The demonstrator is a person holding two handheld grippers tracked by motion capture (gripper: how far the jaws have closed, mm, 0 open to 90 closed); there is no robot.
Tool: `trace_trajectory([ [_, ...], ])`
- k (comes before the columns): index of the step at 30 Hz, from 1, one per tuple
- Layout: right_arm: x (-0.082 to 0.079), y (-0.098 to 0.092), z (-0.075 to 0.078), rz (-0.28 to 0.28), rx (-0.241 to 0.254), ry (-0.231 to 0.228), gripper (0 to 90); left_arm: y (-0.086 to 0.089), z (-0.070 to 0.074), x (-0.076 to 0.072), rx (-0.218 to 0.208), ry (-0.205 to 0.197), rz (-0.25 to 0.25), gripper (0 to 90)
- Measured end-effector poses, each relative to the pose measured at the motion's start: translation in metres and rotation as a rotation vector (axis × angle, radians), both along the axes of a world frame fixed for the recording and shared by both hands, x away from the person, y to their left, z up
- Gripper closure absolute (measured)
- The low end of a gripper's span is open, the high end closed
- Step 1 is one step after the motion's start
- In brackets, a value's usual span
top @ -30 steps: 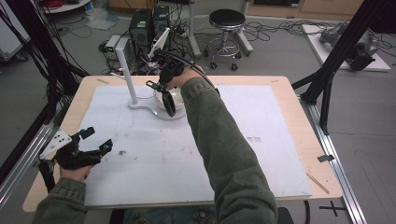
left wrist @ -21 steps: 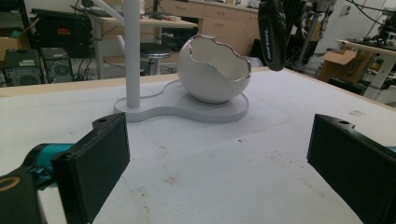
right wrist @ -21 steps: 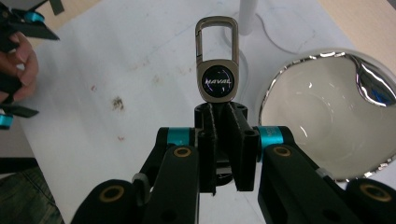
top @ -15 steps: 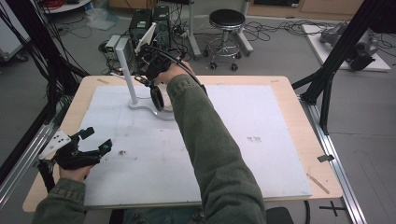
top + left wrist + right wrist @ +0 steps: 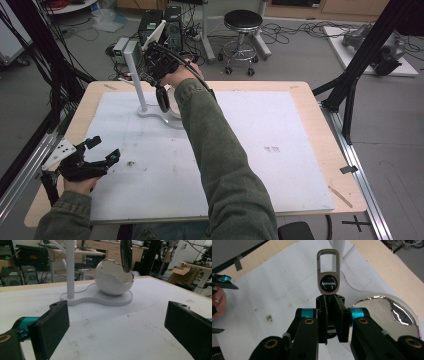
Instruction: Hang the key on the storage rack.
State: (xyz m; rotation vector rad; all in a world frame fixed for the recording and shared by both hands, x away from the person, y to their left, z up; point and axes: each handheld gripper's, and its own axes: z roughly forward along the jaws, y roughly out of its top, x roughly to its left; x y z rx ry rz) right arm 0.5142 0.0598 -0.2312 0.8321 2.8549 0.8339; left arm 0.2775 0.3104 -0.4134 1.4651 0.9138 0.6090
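Observation:
My right gripper [image 5: 330, 302] is shut on a metal key ring [image 5: 328, 277], a carabiner clip with a round dark logo disc that sticks out past the pads. In the high view the right gripper [image 5: 161, 82] points down beside the white post [image 5: 136, 75], with the key ring [image 5: 163, 102] hanging over the white stand base [image 5: 152, 114]. The left gripper view has the key ring [image 5: 125, 255] above the rim of the egg-shaped white bowl [image 5: 113, 280]. The bowl's inside is mirror-bright [image 5: 384, 312]. My left gripper [image 5: 104, 150] rests open and empty at the table's left edge, with its jaws [image 5: 117, 327] wide apart.
A white sheet [image 5: 260, 150] covers most of the wooden table [image 5: 320, 115]. Black frame struts [image 5: 350, 75] stand at the right and cables [image 5: 30, 65] at the left. A stool [image 5: 242, 25] and equipment boxes [image 5: 150, 25] sit on the floor beyond the far edge.
My right hand has carried the key ring left and away from me, from above the bowl toward the white post. The left hand has stayed put.

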Motion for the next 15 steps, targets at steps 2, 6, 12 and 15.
trace_trajectory([
  [2, -0.001, 0.003, 0.000, 0.004, 0.008, -0.018, 82.5, 0.000, 0.000, 0.000, -0.001, 0.000, -0.001, 6.2],
  [6, -0.002, 0.010, 0.000, 0.008, 0.014, -0.027, 82.4, 0.000, 0.000, 0.000, 0.001, 0.000, -0.002, 6.2],
  [12, -0.001, 0.020, 0.002, -0.003, 0.035, -0.047, 82.0, 0.000, 0.000, 0.000, 0.003, 0.001, -0.004, 6.2],
  [15, -0.001, 0.027, 0.005, -0.001, 0.039, -0.046, 82.0, 0.000, 0.000, 0.000, 0.004, 0.001, -0.004, 6.2],
])
